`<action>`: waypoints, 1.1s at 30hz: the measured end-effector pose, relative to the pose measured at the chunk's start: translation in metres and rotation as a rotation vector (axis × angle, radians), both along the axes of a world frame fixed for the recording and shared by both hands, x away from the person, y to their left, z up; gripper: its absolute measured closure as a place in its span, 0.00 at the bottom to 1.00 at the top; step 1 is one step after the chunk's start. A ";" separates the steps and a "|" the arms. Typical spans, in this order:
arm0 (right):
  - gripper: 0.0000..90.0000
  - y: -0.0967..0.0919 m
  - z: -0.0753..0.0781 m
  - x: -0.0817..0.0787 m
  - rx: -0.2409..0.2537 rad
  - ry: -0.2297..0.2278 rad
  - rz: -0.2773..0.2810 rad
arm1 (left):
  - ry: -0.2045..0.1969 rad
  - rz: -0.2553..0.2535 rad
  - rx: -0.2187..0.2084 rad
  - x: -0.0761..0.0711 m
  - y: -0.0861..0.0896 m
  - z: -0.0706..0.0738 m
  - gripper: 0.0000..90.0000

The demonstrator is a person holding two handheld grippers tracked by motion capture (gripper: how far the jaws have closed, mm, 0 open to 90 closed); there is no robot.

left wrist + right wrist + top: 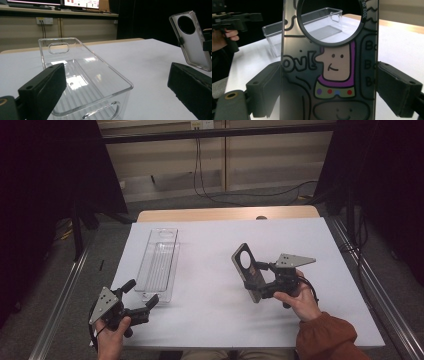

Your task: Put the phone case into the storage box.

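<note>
- The right gripper (260, 280) is pinching a phone case (248, 271) across its 2 long edges, with 1 black pad pressing on each side; in the right gripper view the case (329, 65) is standing upright between the jaws, its round camera opening at the top.
- The case is hanging clear of the white table (210, 295), right of centre, with its long axis tilting up and away from the person.
- The clear plastic tray (159, 264) is lying to the left of the case, well apart from it; its long axis is running away from the person (seen through the case's camera opening in the right gripper view, the tray (287, 30) is sitting beyond and to the left).
- The left gripper (142, 300) is resting with its jaws spread and nothing between them, just beside the near end of the tray (85, 82).
- Judgement: the coming move is likely calling for a leftward carry, since the right gripper is bearing the case and the left gripper is the nearer to the tray.
</note>
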State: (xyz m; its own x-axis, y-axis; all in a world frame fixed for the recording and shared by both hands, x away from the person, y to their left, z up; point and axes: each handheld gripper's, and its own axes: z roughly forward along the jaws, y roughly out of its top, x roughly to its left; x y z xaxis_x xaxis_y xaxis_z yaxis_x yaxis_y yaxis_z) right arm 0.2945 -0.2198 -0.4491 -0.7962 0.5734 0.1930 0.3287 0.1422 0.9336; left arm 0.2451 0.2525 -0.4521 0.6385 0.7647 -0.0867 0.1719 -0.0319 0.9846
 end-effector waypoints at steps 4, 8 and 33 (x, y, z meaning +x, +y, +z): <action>0.13 0.001 -0.001 -0.007 0.001 -0.005 0.026 | 0.006 -0.012 0.021 0.001 -0.003 0.000 0.03; 0.13 0.000 -0.002 -0.011 -0.005 -0.018 0.041 | 0.014 -0.024 0.016 0.002 -0.007 0.001 0.04; 0.13 0.009 -0.005 -0.032 0.013 -0.046 0.136 | 0.082 -0.299 -0.051 0.017 -0.045 0.007 0.04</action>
State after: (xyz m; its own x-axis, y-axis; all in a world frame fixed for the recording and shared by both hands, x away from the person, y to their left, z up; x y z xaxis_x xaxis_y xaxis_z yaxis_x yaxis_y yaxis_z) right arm 0.2620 -0.2105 -0.4544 -0.8746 0.4572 0.1614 0.2641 0.1701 0.9494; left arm 0.2624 0.2072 -0.4446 0.8240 0.5370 -0.1809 0.2414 -0.0440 0.9694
